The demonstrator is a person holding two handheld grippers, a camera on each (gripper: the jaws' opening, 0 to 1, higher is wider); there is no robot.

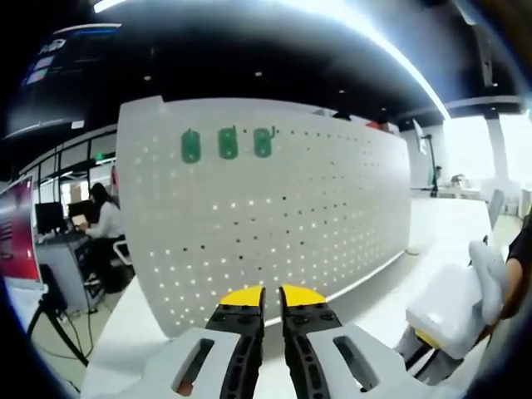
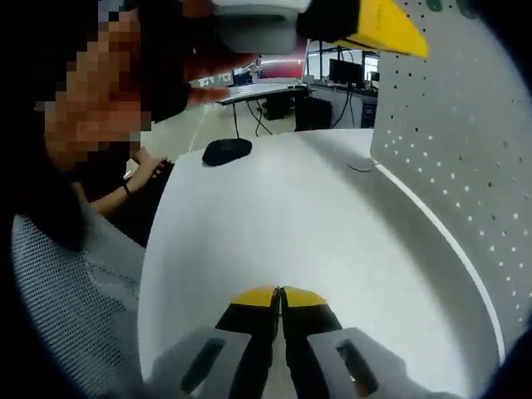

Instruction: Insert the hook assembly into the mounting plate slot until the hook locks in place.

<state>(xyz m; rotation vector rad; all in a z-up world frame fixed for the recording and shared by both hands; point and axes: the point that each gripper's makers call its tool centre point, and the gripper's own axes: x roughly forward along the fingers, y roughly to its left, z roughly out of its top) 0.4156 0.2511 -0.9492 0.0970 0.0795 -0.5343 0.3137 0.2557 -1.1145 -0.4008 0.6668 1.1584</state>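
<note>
Worktop [image 2: 316, 241]: white, pegboard [image 1: 274, 216] upright, three green plates [image 1: 227, 143]
Left claw [image 1: 273, 296]: slightly spread, empty
Right claw [image 2: 279, 297]: pressed together, empty

A ceiling strip light [image 1: 391, 50] glares above me; my white counter [image 2: 291, 241] looks bright and evenly lit. Edges bend fisheye-style, and everything is slightly soft.

Open office seen behind white table [image 2: 274, 224]; dark ceiling crossed by long bright light strip [image 1: 399, 51]; bright windows [image 1: 470, 150] seen at far right; desks with monitors [image 1: 50, 218] ranged along left, seated person [image 1: 104, 220] placed there; red screen [image 1: 18, 233] stood on tripod; mesh chair back [image 2: 58, 299] and black mouse-like object [image 2: 226, 150] noted at table edge.
</note>
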